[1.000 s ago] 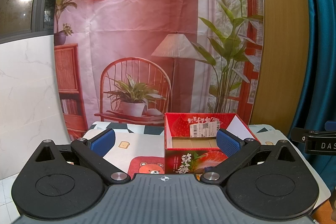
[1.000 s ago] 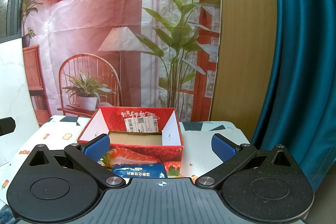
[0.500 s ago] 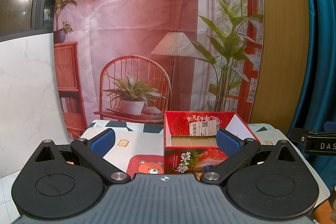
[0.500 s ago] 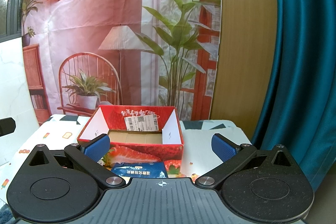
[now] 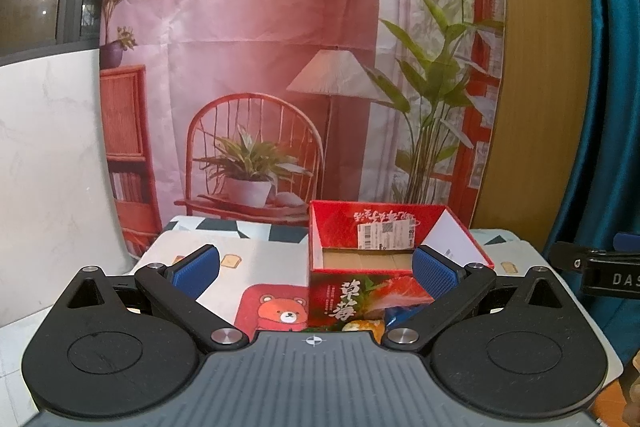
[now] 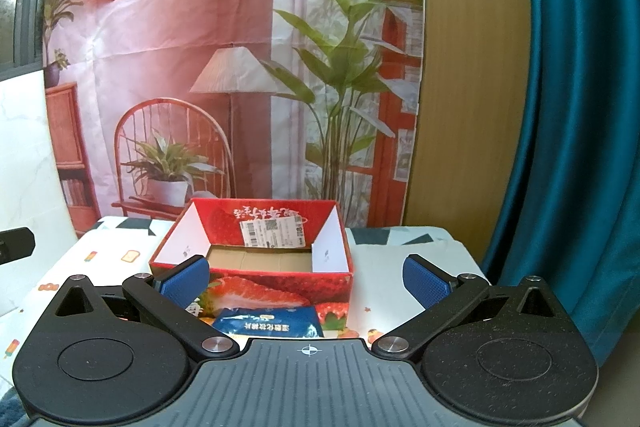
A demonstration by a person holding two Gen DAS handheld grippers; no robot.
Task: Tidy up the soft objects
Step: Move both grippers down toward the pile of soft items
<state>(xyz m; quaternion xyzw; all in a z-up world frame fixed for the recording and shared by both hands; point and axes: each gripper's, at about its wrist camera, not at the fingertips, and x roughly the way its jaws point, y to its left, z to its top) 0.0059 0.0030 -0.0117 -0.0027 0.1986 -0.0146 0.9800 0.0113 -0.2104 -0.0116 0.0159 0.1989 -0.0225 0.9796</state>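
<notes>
An open red strawberry-print cardboard box (image 5: 360,295) (image 6: 280,283) stands on the patterned tablecloth; what shows of its inside is bare. A blue soft packet (image 6: 268,325) lies just in front of the box, low between my right fingers; a corner of it shows in the left wrist view (image 5: 396,315) beside a yellow-orange item (image 5: 360,326). My left gripper (image 5: 316,269) is open and empty, in front of the box's left part. My right gripper (image 6: 306,279) is open and empty, above the packet.
The table (image 6: 400,247) has a cartoon-print cloth with a bear patch (image 5: 276,311). A printed backdrop hangs behind the table, a teal curtain (image 6: 568,107) at right, a white marble wall at left. The right gripper's body (image 5: 608,277) juts in at the left view's right edge.
Both grippers have tilted or dropped slightly; the box sits a little higher in both views. Both stay open and empty.
</notes>
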